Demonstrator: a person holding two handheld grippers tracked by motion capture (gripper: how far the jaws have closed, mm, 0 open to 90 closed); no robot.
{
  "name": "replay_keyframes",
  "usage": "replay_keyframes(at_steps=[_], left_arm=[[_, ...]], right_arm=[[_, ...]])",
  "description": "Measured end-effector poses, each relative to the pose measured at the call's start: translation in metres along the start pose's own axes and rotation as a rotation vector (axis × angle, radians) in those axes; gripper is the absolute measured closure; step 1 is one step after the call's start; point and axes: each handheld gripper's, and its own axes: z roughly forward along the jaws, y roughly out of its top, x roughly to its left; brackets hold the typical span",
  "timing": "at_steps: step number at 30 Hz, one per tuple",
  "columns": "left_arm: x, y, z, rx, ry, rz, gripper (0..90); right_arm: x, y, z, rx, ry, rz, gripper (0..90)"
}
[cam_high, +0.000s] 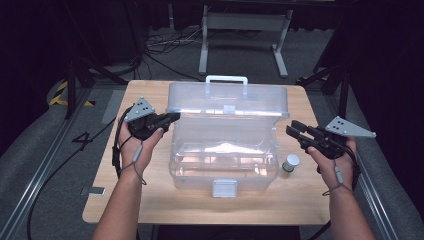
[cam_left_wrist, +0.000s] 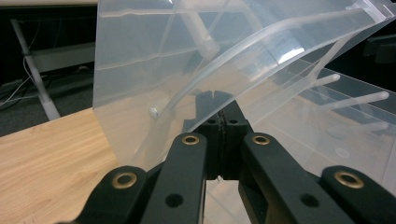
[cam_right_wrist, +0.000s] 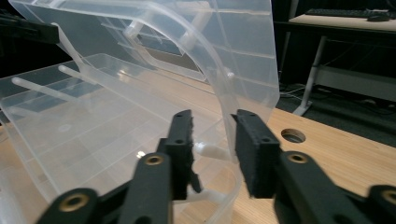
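Already we have the clear storage box (cam_high: 223, 165) standing open mid-table, its lid (cam_high: 229, 100) raised at the back. Our left gripper (cam_high: 172, 117) seems pinched shut on the lid's left edge; our right gripper (cam_high: 291, 128), jaws parted, straddles its right edge. A small jar (cam_high: 290, 162) beside the box still waits outside.

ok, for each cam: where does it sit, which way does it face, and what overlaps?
High view: above the person's side of the table, looking forward and down at the clear box, its raised lid and a small jar; both forearms, left tongs and right tongs show.
Left gripper view: on the left tongs, jaws together on the lid's edge.
Right gripper view: on the right tongs, jaws apart around the lid's other edge.
Shared: box, lid and tabletop.
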Motion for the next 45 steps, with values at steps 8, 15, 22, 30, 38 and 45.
replay_keyframes(at_steps=[8,15,22,30,38,45], left_arm=[[0.002,0.001,0.001,-0.001,-0.008,-0.003,89.6],[0.003,0.003,0.001,0.017,-0.015,0.007,89.4],[0.006,0.005,0.004,0.014,-0.028,0.009,87.8],[0.008,0.006,0.006,0.016,-0.037,0.012,87.5],[0.008,0.006,0.006,0.023,-0.038,0.009,87.0],[0.007,0.005,0.005,0.024,-0.037,0.013,86.7]], right_arm=[[0.006,-0.001,0.015,0.037,-0.061,-0.023,51.6],[0.008,0.004,0.026,0.034,-0.131,-0.012,50.1],[0.013,0.013,0.034,0.003,-0.188,-0.010,50.3],[0.016,0.021,0.041,-0.014,-0.247,-0.005,50.3],[0.018,0.030,0.052,-0.018,-0.300,-0.020,50.5],[0.022,0.032,0.060,-0.037,-0.338,-0.005,51.3]])
